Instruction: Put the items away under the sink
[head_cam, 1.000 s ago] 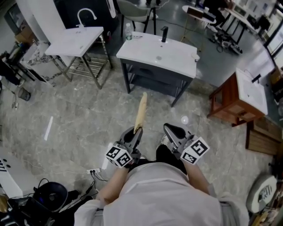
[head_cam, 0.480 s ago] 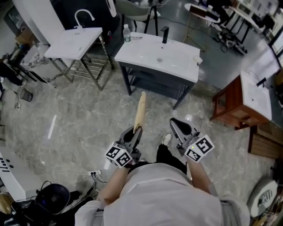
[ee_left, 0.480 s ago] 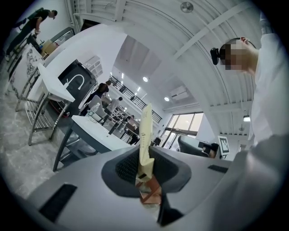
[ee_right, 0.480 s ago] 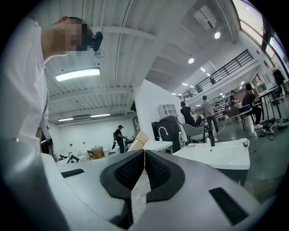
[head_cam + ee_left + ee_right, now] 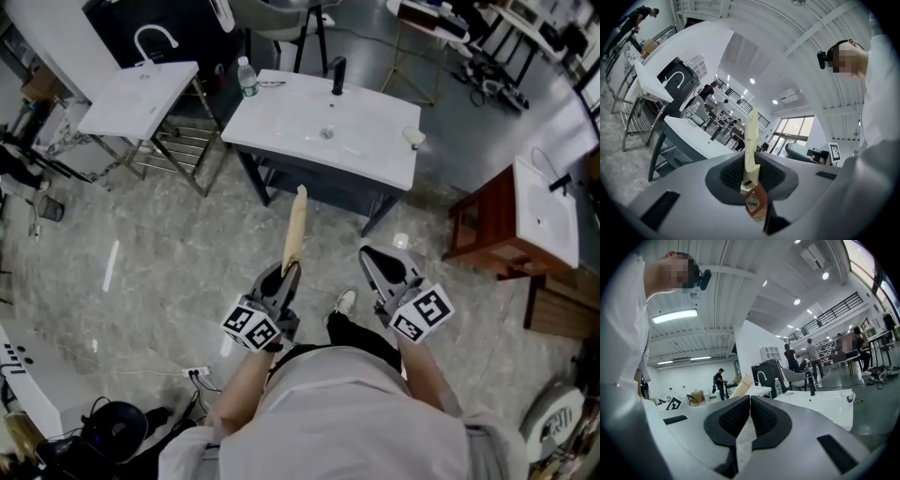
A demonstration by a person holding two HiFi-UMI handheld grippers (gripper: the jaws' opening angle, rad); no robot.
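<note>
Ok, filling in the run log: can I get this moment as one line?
left gripper: shut on long tan item | right gripper: shut, empty | white sink: ahead

Sink top [image 5: 375, 141]: white, on a dark grey cabinet [image 5: 319, 183]. Flat item [image 5: 294, 230]: pale tan. Left gripper [image 5: 289, 274] and right gripper [image 5: 368, 257]: grey, with black ribbed pads and black-and-white square markers. Floor [image 5: 169, 244]: grey, marbled. Side vanity [image 5: 483, 234]: reddish brown.

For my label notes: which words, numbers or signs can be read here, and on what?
Nothing can be read.
Print on the long pale item in the left gripper: too small.
Label on the water bottle: blurred.
The left marker cube and right marker cube: square patterns only.
</note>
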